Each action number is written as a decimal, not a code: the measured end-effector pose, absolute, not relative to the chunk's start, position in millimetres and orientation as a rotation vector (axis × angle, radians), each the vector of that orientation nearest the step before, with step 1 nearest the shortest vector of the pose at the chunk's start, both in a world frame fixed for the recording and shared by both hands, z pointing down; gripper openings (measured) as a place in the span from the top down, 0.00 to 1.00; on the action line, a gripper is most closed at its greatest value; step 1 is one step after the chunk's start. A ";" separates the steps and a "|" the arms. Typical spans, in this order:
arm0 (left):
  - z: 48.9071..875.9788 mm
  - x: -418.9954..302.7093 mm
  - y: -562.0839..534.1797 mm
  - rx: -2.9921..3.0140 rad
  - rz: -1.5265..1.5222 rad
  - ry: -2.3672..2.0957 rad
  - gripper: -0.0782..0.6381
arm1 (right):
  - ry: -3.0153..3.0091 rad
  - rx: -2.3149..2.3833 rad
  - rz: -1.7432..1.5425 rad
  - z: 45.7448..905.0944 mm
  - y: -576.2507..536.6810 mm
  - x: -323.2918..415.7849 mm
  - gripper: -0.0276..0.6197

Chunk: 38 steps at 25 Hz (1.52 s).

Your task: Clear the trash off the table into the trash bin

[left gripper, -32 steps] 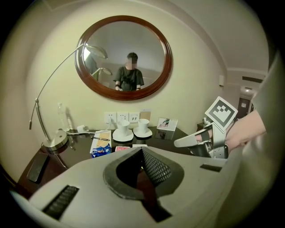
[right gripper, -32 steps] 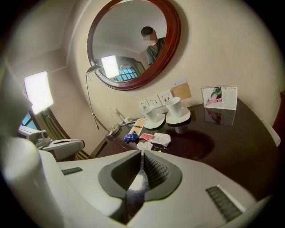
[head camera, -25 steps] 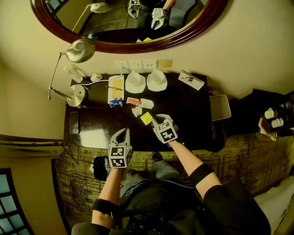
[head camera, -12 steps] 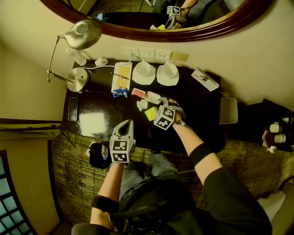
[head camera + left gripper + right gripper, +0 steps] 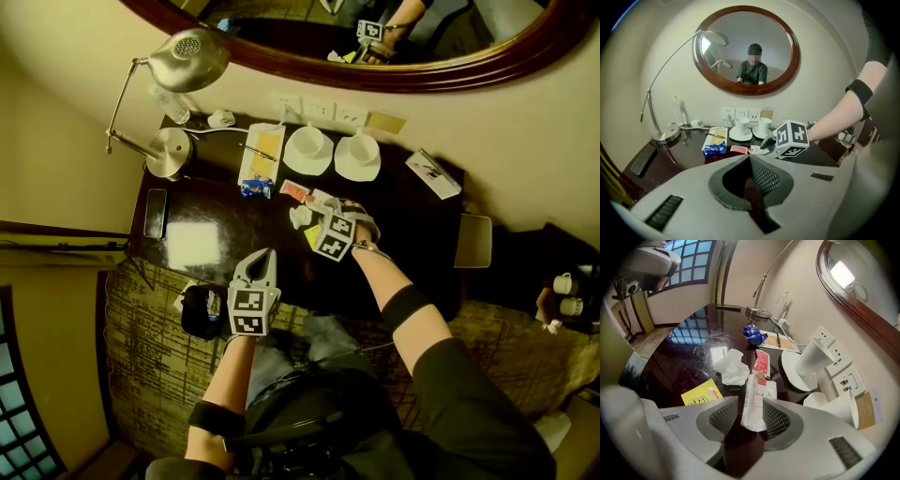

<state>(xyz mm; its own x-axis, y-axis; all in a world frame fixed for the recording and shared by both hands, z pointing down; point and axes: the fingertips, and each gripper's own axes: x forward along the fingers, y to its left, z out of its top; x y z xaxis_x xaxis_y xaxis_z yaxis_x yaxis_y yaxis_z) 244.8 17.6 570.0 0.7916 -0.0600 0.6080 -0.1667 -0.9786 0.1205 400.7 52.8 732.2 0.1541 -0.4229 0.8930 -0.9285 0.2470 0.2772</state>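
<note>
I'm at the pick-up step. My right hand-held gripper [image 5: 751, 400], its jaws just opened, straddles the white sachet [image 5: 753, 416] lying on the counter [image 5: 684, 357] at frame centre, and the pads don't seem to press it yet. A crumpled tissue [image 5: 729, 366] and a yellow wrapper [image 5: 701, 397] lie just left of it. My left hand-held gripper [image 5: 750, 159] is closed and empty. Next I'd squeeze across the sachet, lift it, and carry it to what looks like the bin [image 5: 201, 314], lower left in the head view.
</note>
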 end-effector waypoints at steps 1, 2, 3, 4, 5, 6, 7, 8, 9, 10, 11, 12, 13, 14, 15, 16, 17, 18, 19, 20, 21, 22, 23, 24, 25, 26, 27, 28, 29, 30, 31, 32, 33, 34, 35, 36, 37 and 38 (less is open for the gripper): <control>570.0 243.3 17.1 2.812 0.947 -0.186 0.89 | -1.443 1.345 0.599 734.2 53.2 401.6 0.71; 570.0 241.6 16.1 2.811 0.949 -0.192 0.89 | -1.439 1.340 0.611 737.7 54.6 401.8 0.73; 569.9 239.6 14.8 2.810 0.952 -0.200 0.89 | -1.436 1.338 0.628 741.6 56.4 401.5 0.78; 570.0 237.3 13.4 2.807 0.955 -0.207 0.89 | -1.431 1.340 0.642 744.0 58.2 401.3 0.85; 570.1 234.7 12.2 2.804 0.958 -0.215 0.89 | -1.425 1.346 0.650 744.4 59.6 401.2 0.88; 570.2 232.2 11.3 2.801 0.960 -0.221 0.89 | -1.420 1.352 0.651 743.4 60.3 401.2 0.90; 570.3 230.1 10.6 2.797 0.961 -0.227 0.89 | -1.414 1.358 0.646 741.5 60.5 401.4 0.91; 570.5 228.6 10.1 2.794 0.961 -0.231 0.89 | -1.409 1.364 0.640 739.3 60.4 402.1 0.91; 570.8 227.6 9.5 2.793 0.961 -0.236 0.89 | -1.405 1.370 0.634 736.7 60.2 403.1 0.91; 571.2 227.1 8.6 2.793 0.961 -0.242 0.89 | -1.403 1.377 0.633 734.7 60.4 403.8 0.91; 571.5 226.6 7.6 2.795 0.959 -0.250 0.89 | -1.402 1.383 0.639 733.7 61.6 403.7 0.91; 571.5 226.2 7.5 2.796 0.956 -0.253 0.89 | -1.402 1.389 0.648 732.8 63.7 403.1 0.91; 571.0 226.1 9.3 2.792 0.953 -0.246 0.89 | -1.403 1.395 0.654 730.7 65.7 402.4 0.91; 570.0 226.2 12.1 2.789 0.949 -0.234 0.89 | -1.401 1.404 0.655 727.2 67.3 402.5 0.91; 568.8 226.3 14.2 2.790 0.946 -0.225 0.89 | -1.396 1.418 0.649 722.8 68.1 403.8 0.91; 567.6 226.3 15.3 2.792 0.944 -0.220 0.89 | -1.391 1.433 0.642 718.1 68.6 405.5 0.91; 566.7 226.2 15.2 2.797 0.942 -0.219 0.89 | -1.388 1.448 0.641 713.9 69.5 406.4 0.91; 566.0 226.0 14.1 2.803 0.941 -0.221 0.89 | -1.388 1.462 0.645 709.6 70.7 406.4 0.91; 565.0 225.9 13.3 2.809 0.939 -0.222 0.89 | -1.389 1.476 0.650 704.4 72.0 405.9 0.91; 563.3 226.2 13.6 2.811 0.935 -0.219 0.89 | -1.391 1.494 0.654 698.6 73.6 405.3 0.91; 561.0 226.4 14.3 2.812 0.929 -0.214 0.89 | -1.390 1.518 0.657 692.3 75.4 405.1 0.91; 558.4 226.8 15.2 2.815 0.921 -0.209 0.89 | -1.389 1.547 0.657 684.6 77.3 404.7 0.91; 555.5 227.7 16.8 2.819 0.909 -0.197 0.89 | -1.390 1.580 0.656 675.0 78.9 403.8 0.91; 552.5 229.2 18.4 2.824 0.896 -0.181 0.89 | -1.392 1.619 0.654 664.0 80.1 403.0 0.91; 549.7 230.7 19.3 2.829 0.882 -0.168 0.89 | -1.393 1.667 0.650 652.4 80.8 402.4 0.91; 547.1 231.8 19.6 2.833 0.869 -0.158 0.89 | -1.396 1.721 0.646 640.6 81.4 401.6 0.91; 544.6 232.4 19.7 2.838 0.858 -0.149 0.89 | -1.401 1.780 0.643 629.0 82.6 400.0 0.91; 542.0 232.8 20.0 2.844 0.846 -0.140 0.89 | -1.409 1.841 0.642 617.5 84.9 397.6 0.91; 539.3 233.5 20.5 2.850 0.833 -0.130 0.89 | -1.417 1.904 0.642 605.6 88.3 394.9 0.91; 536.5 234.5 20.6 2.859 0.817 -0.122 0.89 | -1.425 1.968 0.646 593.4 92.9 391.5 0.91; 533.8 235.3 20.0 2.869 0.799 -0.117 0.89 | -1.434 2.032 0.650 580.5 97.9 387.4 0.91; 531.2 235.4 18.9 2.878 0.782 -0.116 0.89 | -1.443 2.092 0.650 567.0 102.8 382.3 0.91; 528.3 234.7 18.6 2.884 0.765 -0.112 0.89 | -1.454 2.148 0.650 554.0 107.5 375.9 0.91; 525.0 233.4 19.7 2.885 0.752 -0.102 0.89 | -1.471 2.199 0.654 542.7 111.8 367.7 0.91; 521.5 232.1 21.6 2.884 0.739 -0.088 0.89 | -1.496 2.253 0.664 532.9 115.6 358.5 0.91; 518.5 231.1 22.8 2.885 0.725 -0.077 0.89 | -1.526 2.313 0.679 524.5 119.2 349.1 0.90; 516.2 230.3 23.9 2.889 0.710 -0.067 0.89 | -1.557 2.377 0.700 517.5 123.2 340.2 0.90; 514.8 229.5 25.6 2.893 0.699 -0.055 0.89 | -1.587 2.439 0.724 512.0 127.4 331.8 0.91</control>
<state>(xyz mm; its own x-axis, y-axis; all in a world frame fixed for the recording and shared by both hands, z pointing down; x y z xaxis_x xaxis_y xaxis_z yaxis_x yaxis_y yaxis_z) 229.5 25.6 514.8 0.8898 0.0028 0.4563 -0.0741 -0.9858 0.1505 331.8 127.4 512.0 0.3268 -0.8220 0.4664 -0.8911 -0.4324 -0.1377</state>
